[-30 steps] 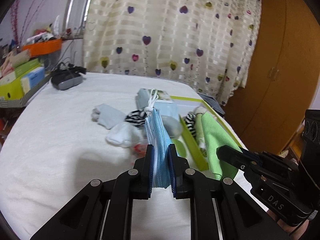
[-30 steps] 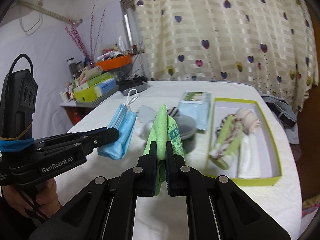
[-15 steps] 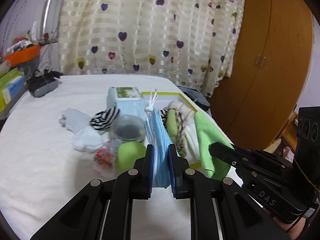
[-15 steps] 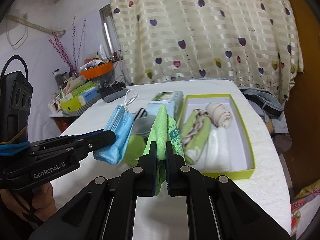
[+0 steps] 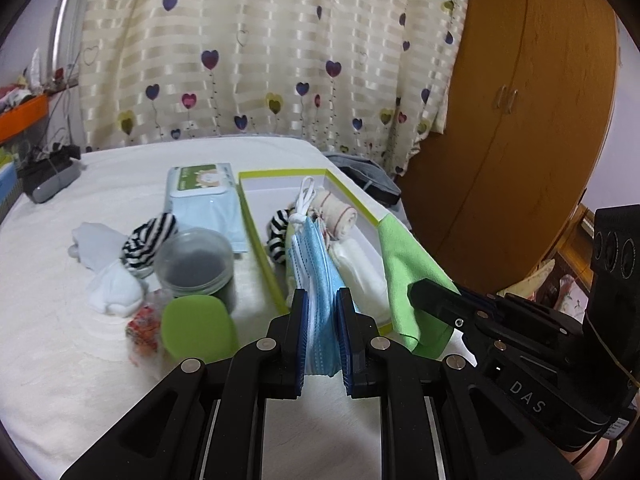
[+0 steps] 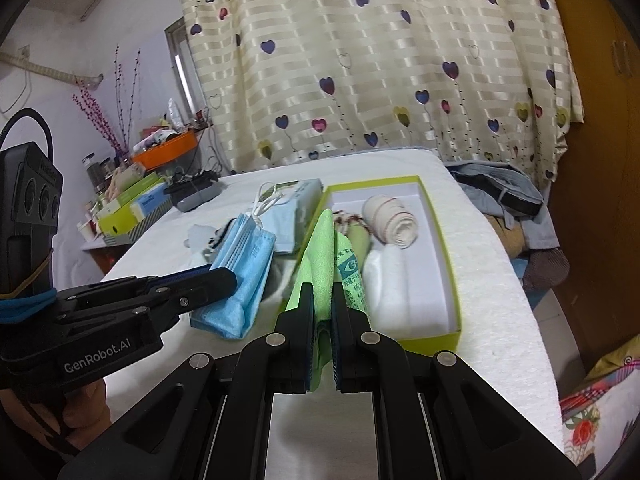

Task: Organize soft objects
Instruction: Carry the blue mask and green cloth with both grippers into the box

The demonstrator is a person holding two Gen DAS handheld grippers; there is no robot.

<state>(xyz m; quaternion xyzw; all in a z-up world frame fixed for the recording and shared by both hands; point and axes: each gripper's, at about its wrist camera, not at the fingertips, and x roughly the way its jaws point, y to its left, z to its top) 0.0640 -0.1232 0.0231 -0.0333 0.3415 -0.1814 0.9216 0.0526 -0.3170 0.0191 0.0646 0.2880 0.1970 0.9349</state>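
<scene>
Left gripper [image 5: 322, 336] pinches pleated blue masks [image 5: 316, 280]; right gripper [image 6: 322, 320] clamps folded green cloth [image 6: 320, 252].

The box [image 5: 256, 236] lies right of the wipes pack [image 5: 204, 200], with the jar [image 5: 194, 264] before that pack.
</scene>
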